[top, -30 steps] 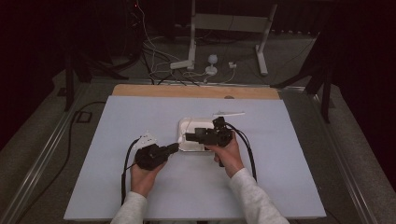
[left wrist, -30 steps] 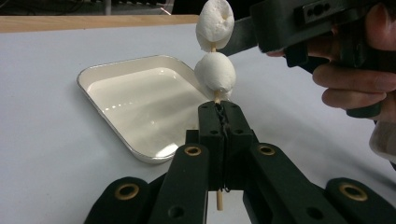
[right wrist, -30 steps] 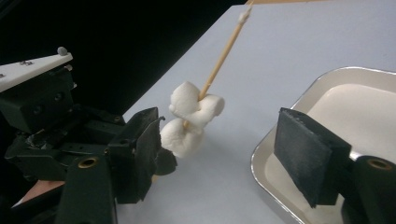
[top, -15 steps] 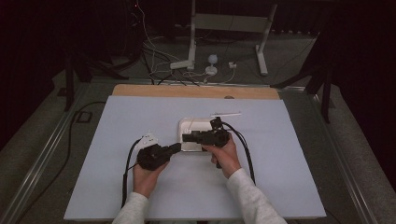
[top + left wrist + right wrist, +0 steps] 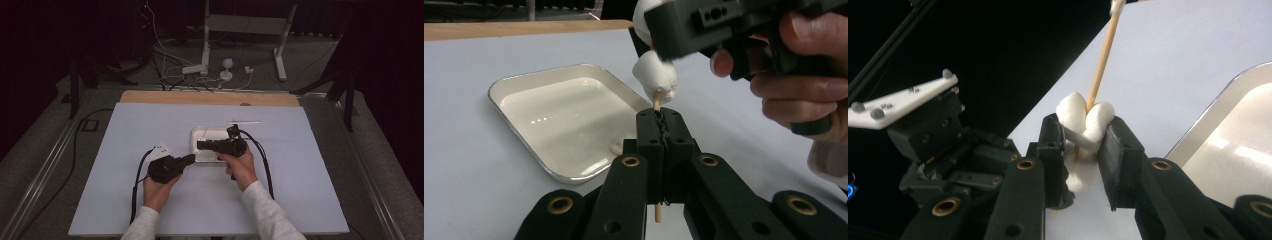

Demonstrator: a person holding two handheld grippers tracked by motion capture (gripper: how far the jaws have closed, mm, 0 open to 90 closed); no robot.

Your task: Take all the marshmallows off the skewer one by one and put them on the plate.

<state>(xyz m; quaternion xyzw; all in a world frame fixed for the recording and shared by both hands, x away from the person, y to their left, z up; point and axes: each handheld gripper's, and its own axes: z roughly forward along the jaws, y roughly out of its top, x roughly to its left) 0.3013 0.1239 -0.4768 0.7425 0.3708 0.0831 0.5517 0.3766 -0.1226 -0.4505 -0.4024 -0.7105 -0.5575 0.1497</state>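
Closing in since before, the right tongs (image 5: 1083,150) are squeezing the soft, light marshmallow (image 5: 1083,122) while the left tongs (image 5: 659,131) are clamping its thin, brittle skewer (image 5: 656,102) low.

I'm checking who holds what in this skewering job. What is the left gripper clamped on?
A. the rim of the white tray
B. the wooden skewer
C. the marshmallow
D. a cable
B: in the left gripper view the left gripper is shut on the wooden skewer, below the marshmallow, which the right gripper squeezes; the white tray lies apart on the table.
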